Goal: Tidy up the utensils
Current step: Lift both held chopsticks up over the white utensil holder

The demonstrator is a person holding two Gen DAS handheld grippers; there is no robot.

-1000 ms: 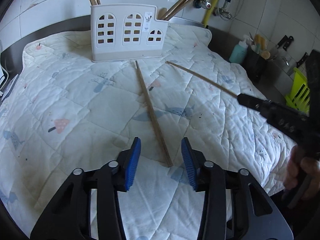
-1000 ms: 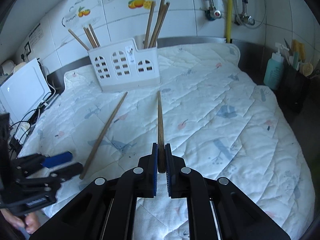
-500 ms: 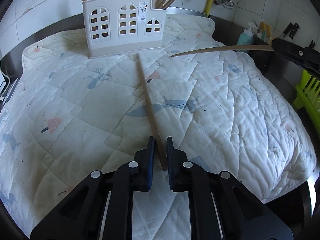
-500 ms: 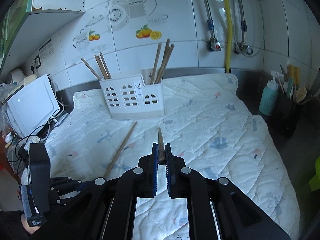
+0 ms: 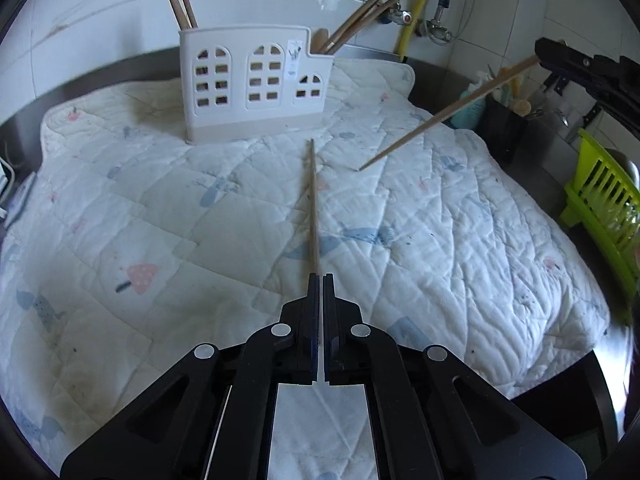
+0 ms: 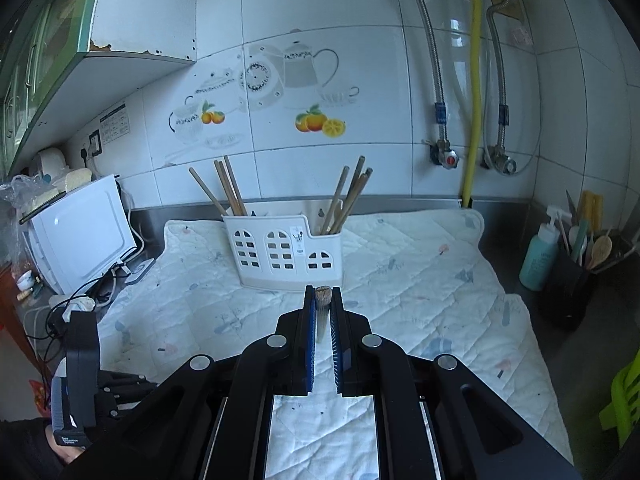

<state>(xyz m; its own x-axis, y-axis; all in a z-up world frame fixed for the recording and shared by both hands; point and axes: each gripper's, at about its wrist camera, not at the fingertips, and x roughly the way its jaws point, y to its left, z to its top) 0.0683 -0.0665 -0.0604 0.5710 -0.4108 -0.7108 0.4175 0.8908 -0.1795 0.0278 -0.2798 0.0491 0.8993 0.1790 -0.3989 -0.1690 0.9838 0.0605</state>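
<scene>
Since a second ago my left tongs (image 5: 320, 280) have clamped one chopstick (image 5: 313, 204) and my right tongs (image 6: 322, 294) lifted theirs (image 6: 322, 295) off the quilted surface (image 5: 440, 240) — next, into the white holder (image 5: 256, 84).

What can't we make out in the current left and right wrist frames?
- Left wrist: whether the left gripper truly clamps its chopstick; the held end is hidden between the pads.
- Left wrist: right gripper fingertips, cut by the fisheye edge.
- Right wrist: right chopstick seen end-on, length hidden.
- Both: holder interior, behind its wall.
</scene>
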